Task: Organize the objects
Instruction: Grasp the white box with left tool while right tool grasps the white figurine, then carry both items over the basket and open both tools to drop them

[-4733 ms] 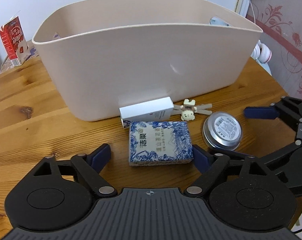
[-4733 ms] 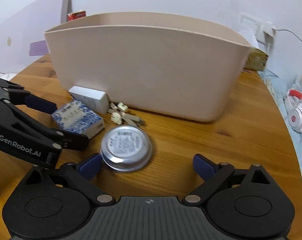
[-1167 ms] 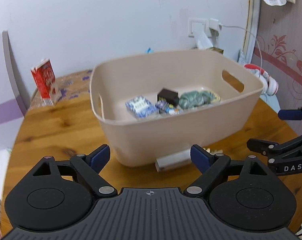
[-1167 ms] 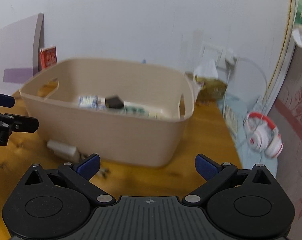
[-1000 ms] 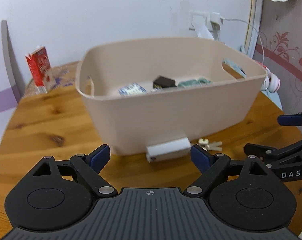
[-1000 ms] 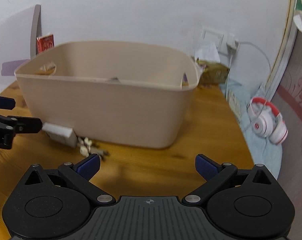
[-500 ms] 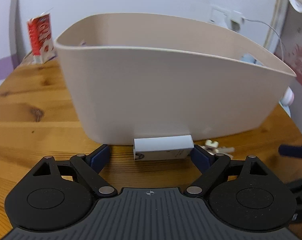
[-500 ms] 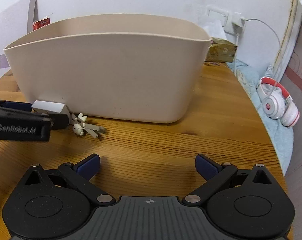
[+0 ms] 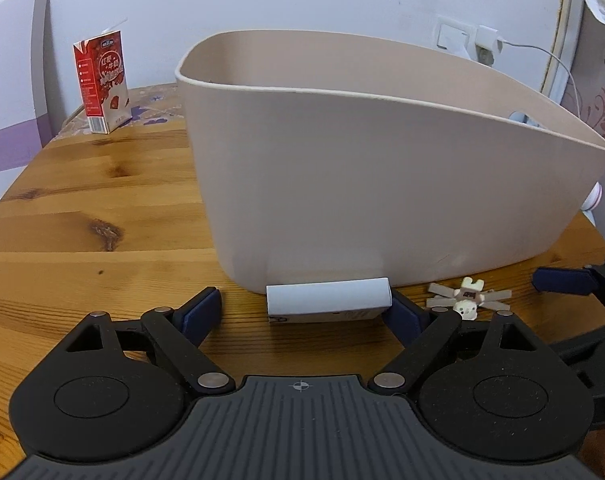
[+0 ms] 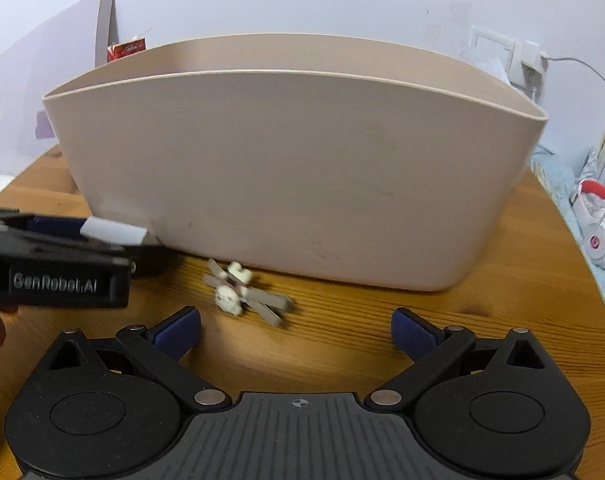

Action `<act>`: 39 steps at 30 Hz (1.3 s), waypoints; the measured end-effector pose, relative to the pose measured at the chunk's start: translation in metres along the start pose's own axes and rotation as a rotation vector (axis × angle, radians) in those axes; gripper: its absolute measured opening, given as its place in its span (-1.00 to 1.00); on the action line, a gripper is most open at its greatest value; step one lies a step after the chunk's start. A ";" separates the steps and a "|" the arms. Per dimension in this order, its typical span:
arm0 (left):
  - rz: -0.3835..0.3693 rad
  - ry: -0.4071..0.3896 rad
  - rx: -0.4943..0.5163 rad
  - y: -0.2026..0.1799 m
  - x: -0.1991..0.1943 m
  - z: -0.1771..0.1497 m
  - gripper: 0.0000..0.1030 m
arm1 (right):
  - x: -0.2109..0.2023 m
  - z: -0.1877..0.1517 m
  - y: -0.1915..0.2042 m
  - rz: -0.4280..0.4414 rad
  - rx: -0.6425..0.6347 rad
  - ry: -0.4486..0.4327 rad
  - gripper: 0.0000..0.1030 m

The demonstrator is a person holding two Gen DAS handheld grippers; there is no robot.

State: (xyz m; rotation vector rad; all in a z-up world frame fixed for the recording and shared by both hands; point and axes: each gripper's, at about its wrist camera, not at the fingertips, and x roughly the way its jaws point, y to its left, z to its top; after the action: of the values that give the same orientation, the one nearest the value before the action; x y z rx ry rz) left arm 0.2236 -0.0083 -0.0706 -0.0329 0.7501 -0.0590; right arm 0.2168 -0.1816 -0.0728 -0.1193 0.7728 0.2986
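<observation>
A small white box (image 9: pixel 328 300) lies on the wooden table against the front wall of a large beige tub (image 9: pixel 382 184). My left gripper (image 9: pixel 304 314) is open, with its blue fingertips on either side of the box; the right pad touches the box's end. The box (image 10: pixel 112 232) and tub (image 10: pixel 302 176) also show in the right wrist view. A small cream hair clip with a bear figure (image 9: pixel 468 300) lies right of the box. My right gripper (image 10: pixel 296 330) is open and empty just in front of the clip (image 10: pixel 242 294). The tub's contents are hidden.
A red milk carton (image 9: pixel 102 80) stands at the table's far left. White and red headphones (image 10: pixel 598 232) lie off the table's right edge. A wall socket with a cable (image 9: pixel 486 40) is behind the tub.
Both grippers have come down and forward from above the tub to table level. The left gripper now straddles the white box; the right one has closed in on the clip.
</observation>
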 end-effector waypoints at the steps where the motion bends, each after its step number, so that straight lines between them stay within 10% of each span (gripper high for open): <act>1: 0.000 -0.001 0.002 0.001 0.000 0.000 0.71 | 0.001 0.001 0.002 -0.003 0.002 -0.005 1.00; 7: 0.005 -0.001 0.006 0.004 -0.001 0.002 0.48 | 0.005 0.000 0.011 -0.011 0.016 -0.043 0.85; 13: -0.013 -0.008 0.015 0.004 -0.006 0.000 0.20 | -0.004 0.001 0.021 0.008 -0.010 -0.073 -0.19; 39: -0.067 -0.037 0.055 0.004 -0.077 -0.005 0.18 | -0.085 -0.006 0.002 0.011 0.023 -0.162 -0.25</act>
State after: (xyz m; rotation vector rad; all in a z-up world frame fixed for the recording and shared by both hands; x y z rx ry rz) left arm 0.1645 0.0004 -0.0220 -0.0062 0.7097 -0.1421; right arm 0.1541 -0.1996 -0.0172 -0.0685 0.6163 0.3064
